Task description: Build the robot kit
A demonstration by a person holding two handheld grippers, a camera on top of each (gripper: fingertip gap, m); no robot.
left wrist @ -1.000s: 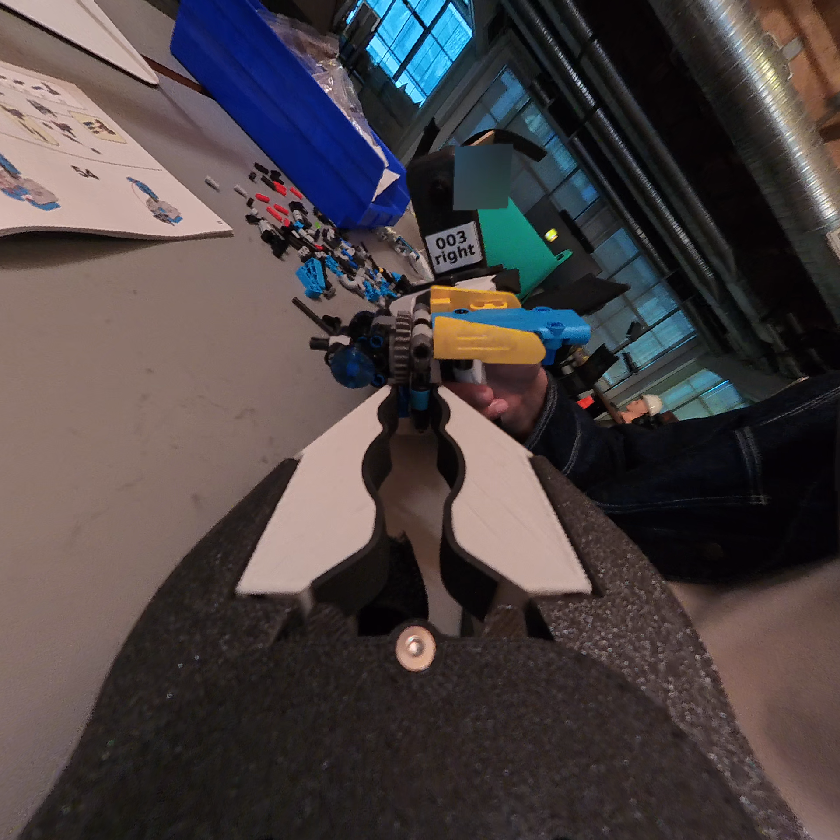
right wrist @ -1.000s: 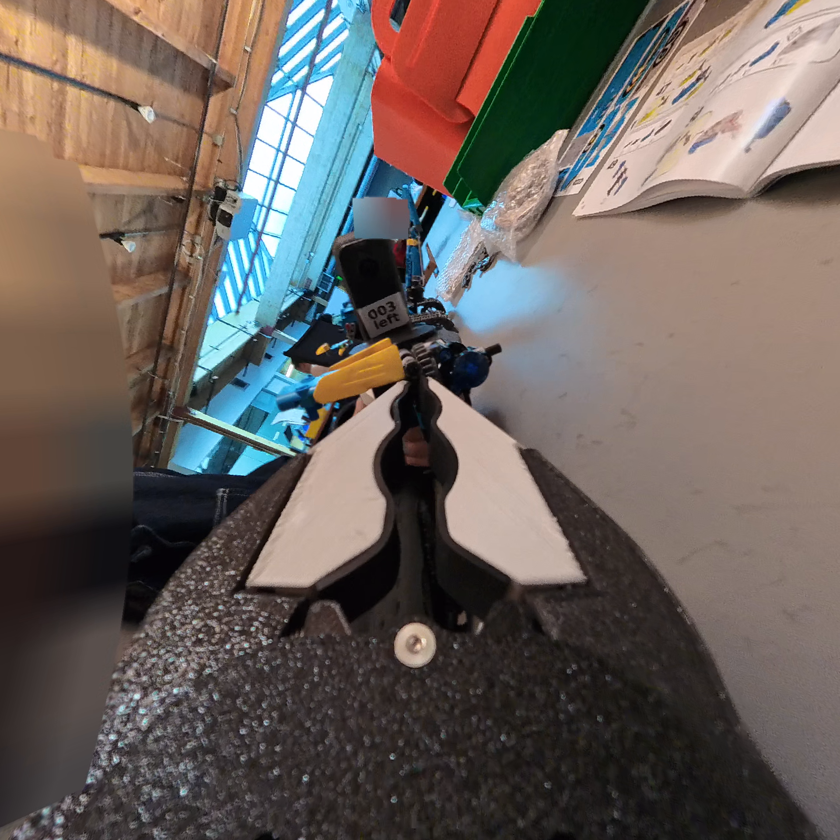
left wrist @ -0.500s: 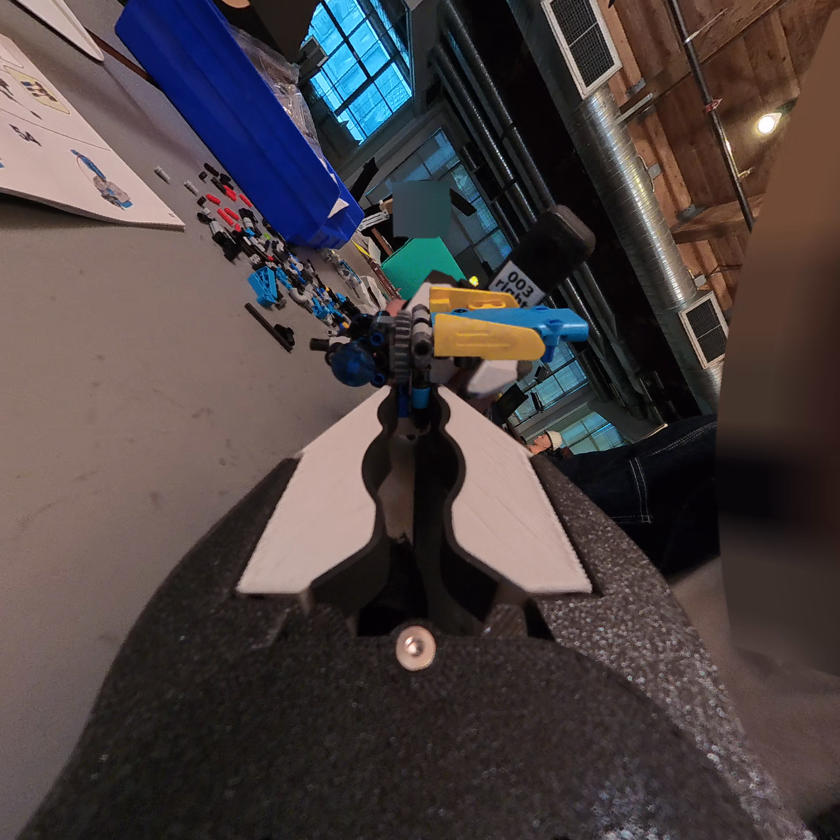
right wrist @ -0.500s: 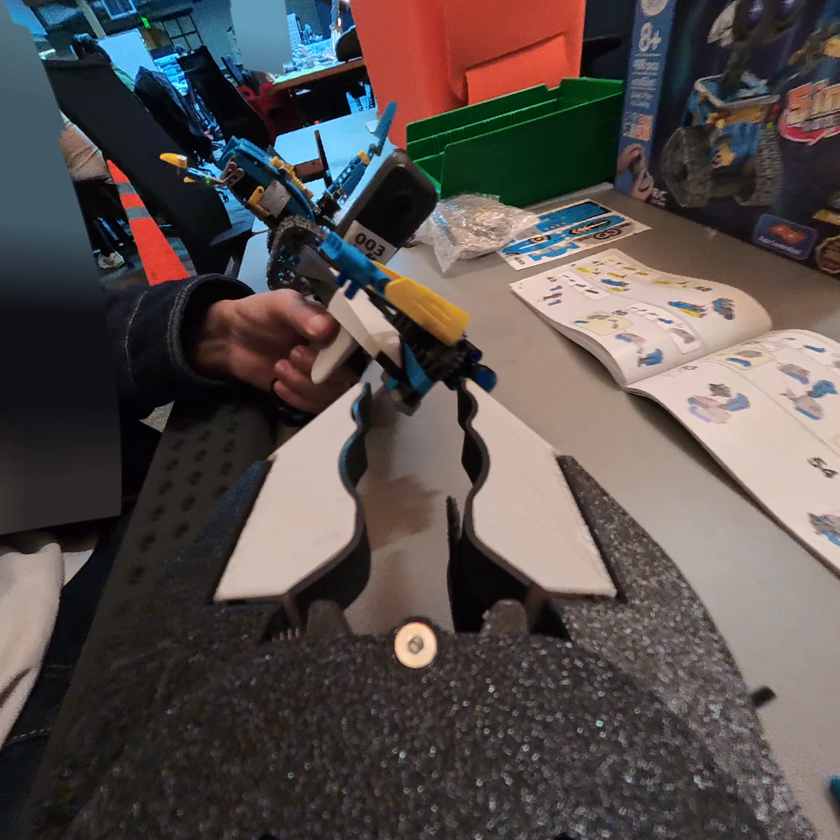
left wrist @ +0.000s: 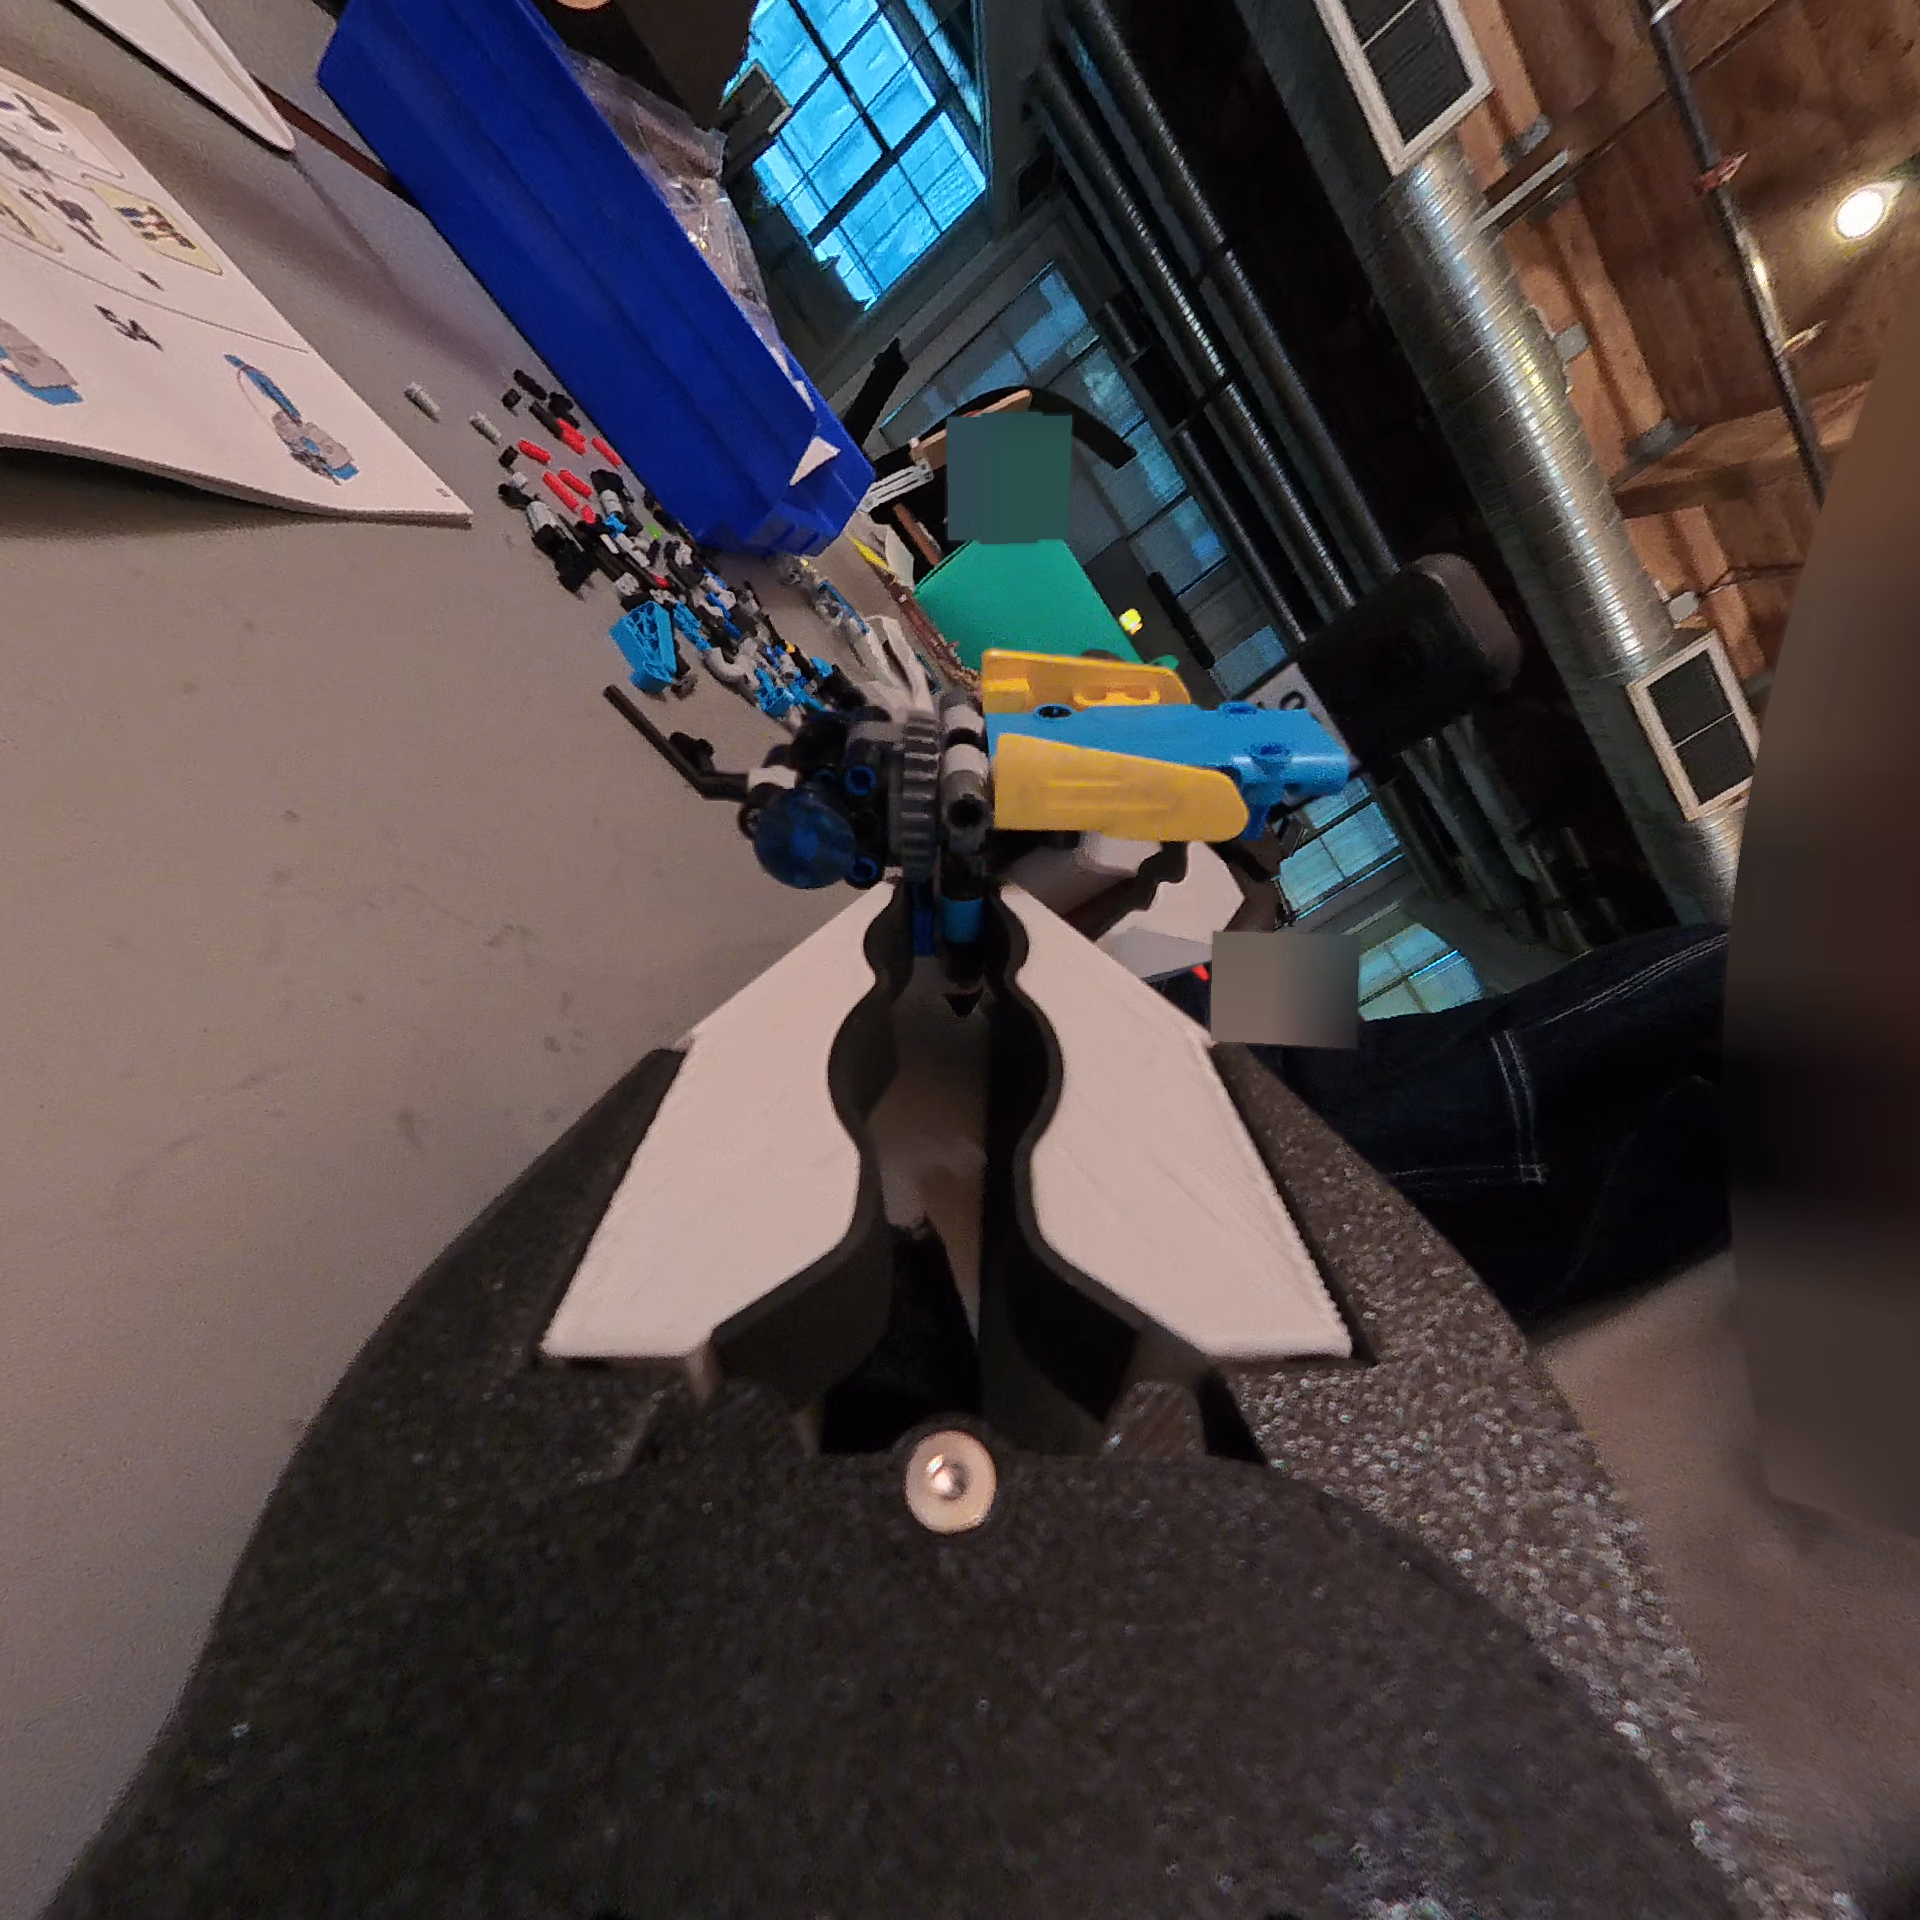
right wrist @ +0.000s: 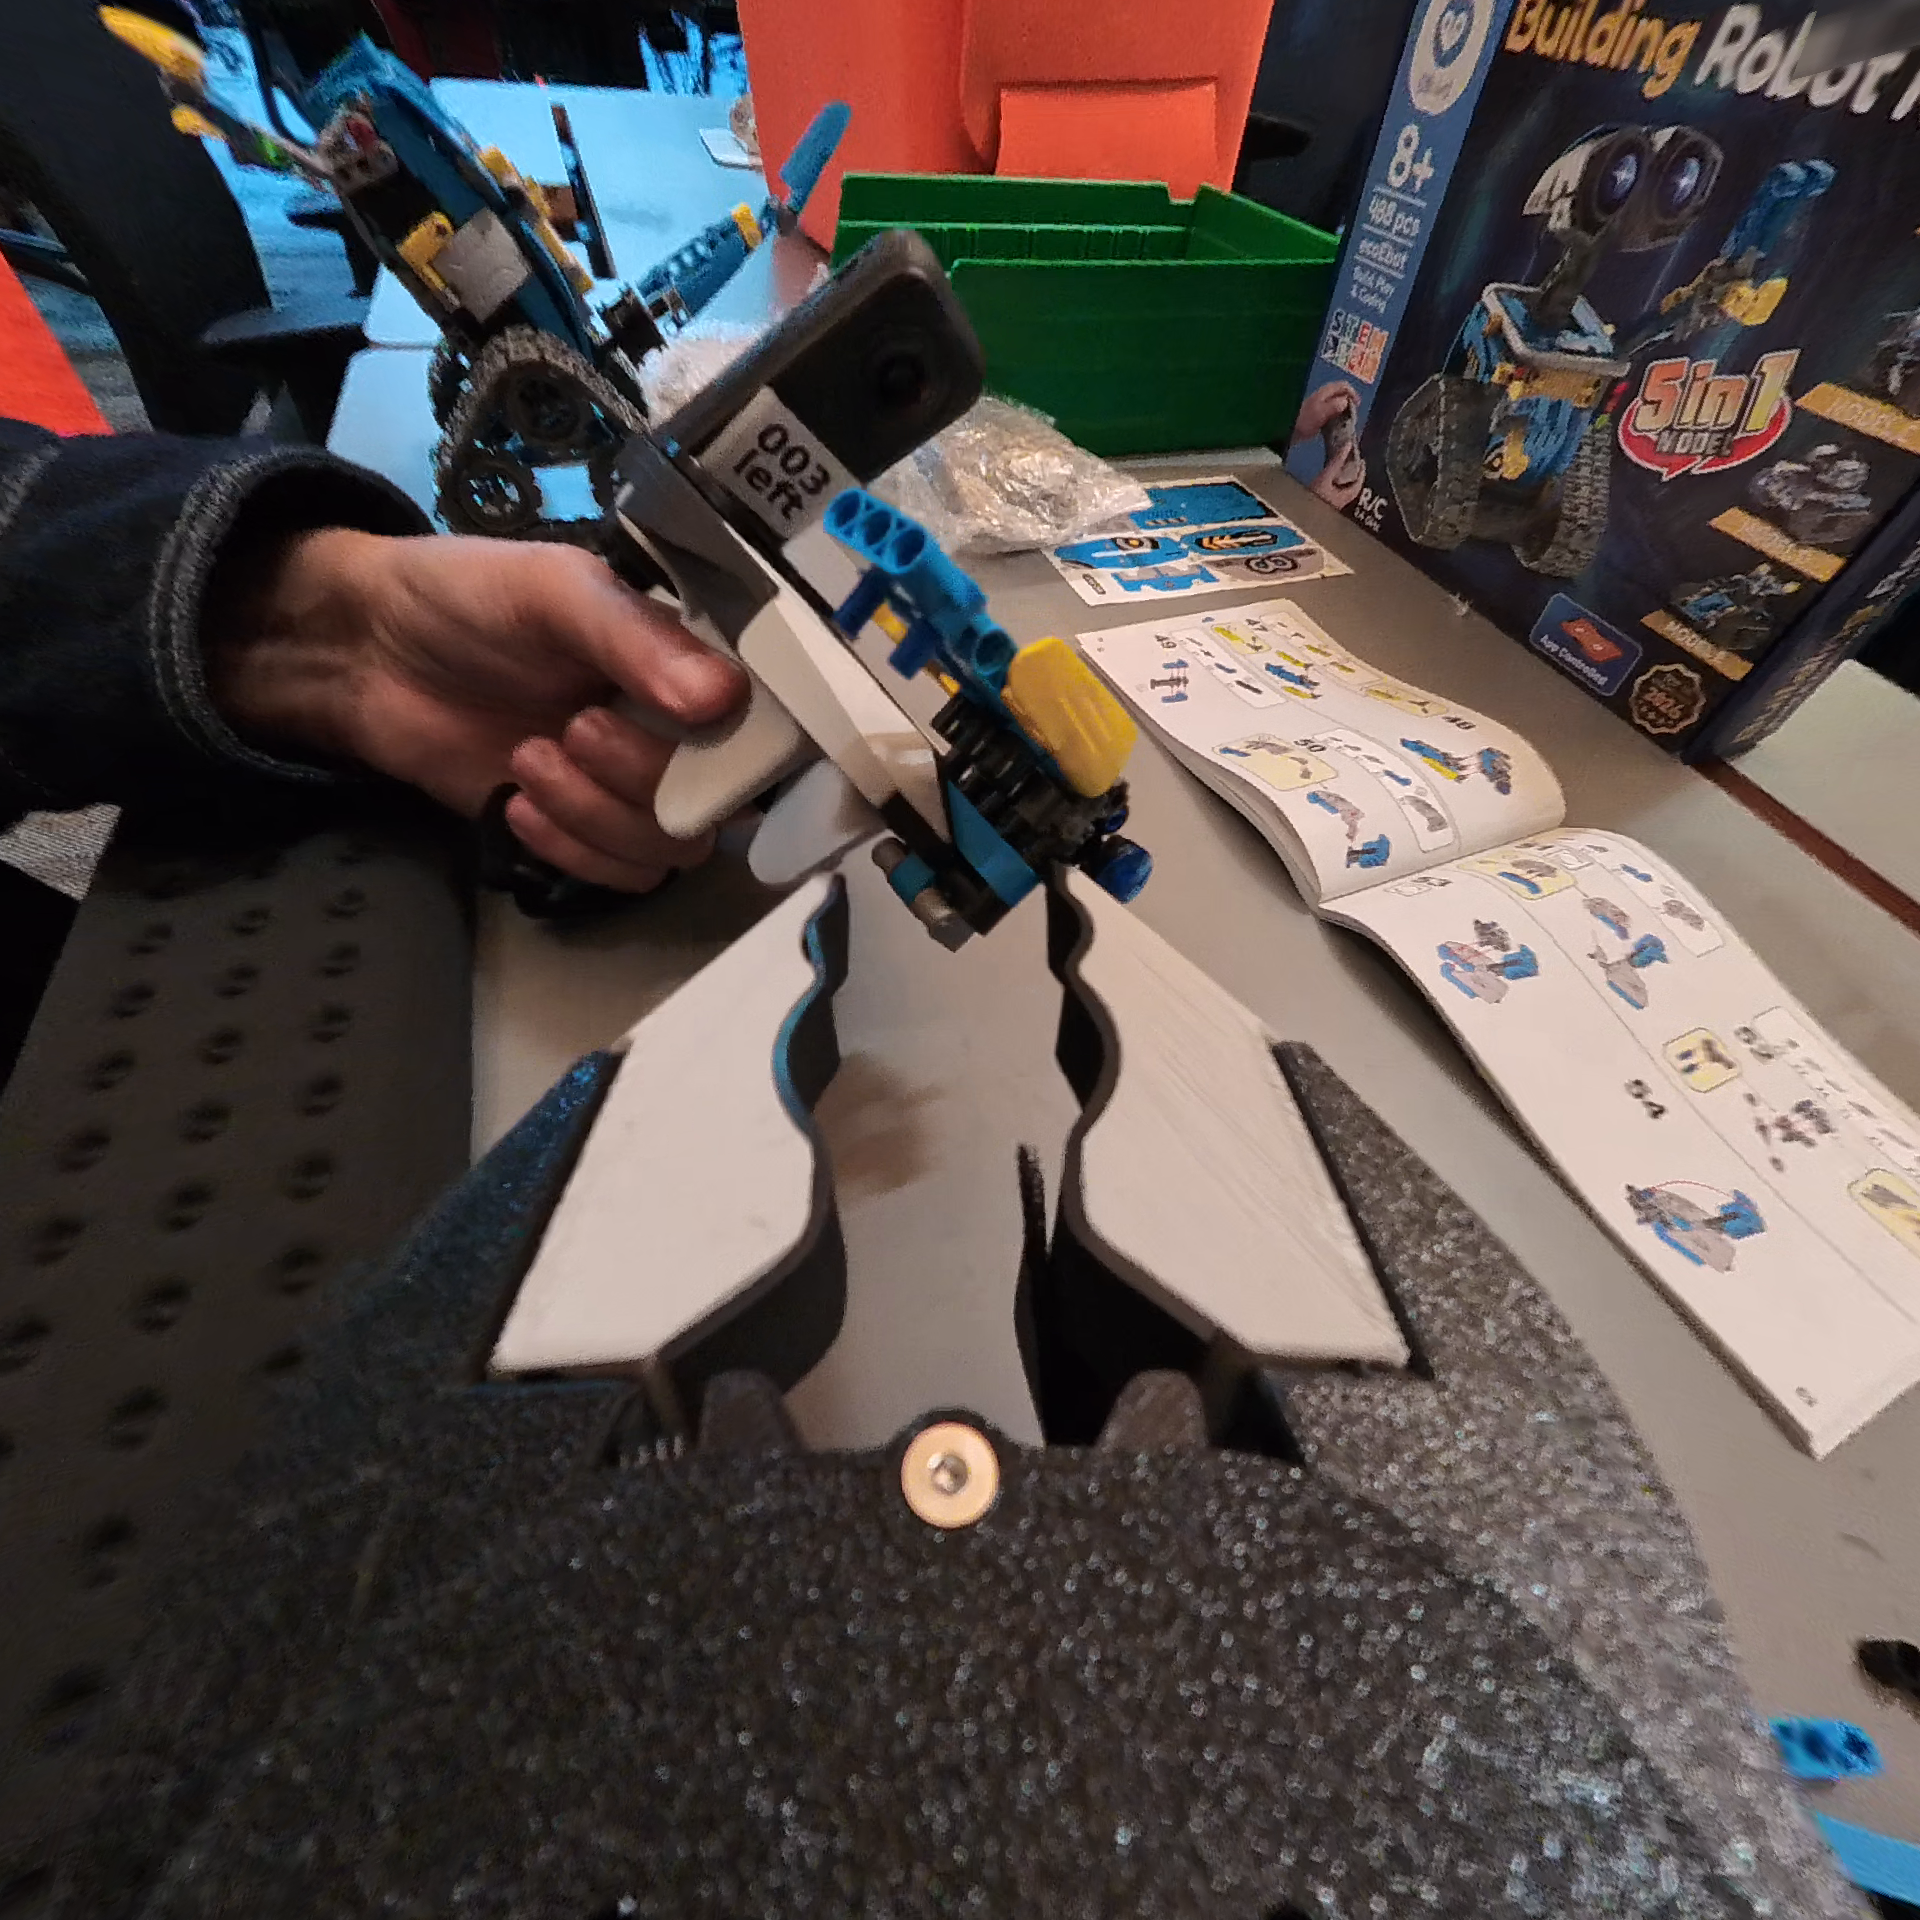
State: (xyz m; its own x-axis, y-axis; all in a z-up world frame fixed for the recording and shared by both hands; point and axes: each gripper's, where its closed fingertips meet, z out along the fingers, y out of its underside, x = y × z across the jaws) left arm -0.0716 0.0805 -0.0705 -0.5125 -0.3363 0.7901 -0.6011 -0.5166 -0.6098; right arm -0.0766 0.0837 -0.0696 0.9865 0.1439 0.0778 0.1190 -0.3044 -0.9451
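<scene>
Glossy plastic brick model (left wrist: 1049, 790), matt smooth grey table (right wrist: 1226, 831), glossy paper instruction booklet (right wrist: 1538, 935), and rough grainy black foam (right wrist: 935, 1662) behind the claw.

Blue-yellow brick assembly (left wrist: 1023, 795) clamped in left gripper (left wrist: 951, 914) jaws.

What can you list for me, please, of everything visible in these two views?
brick assembly: one, blue, yellow, black; clamped in left hand-held gripper
loose bricks: many, mixed; table
blue bin: one; table's far edge
instruction booklet: one, white, open; table
green bin: one; behind booklet
toy box: one, dark; right
tracked model: one; far left
left hand-held gripper: shut
right hand-held gripper: open
hand: one
</scene>
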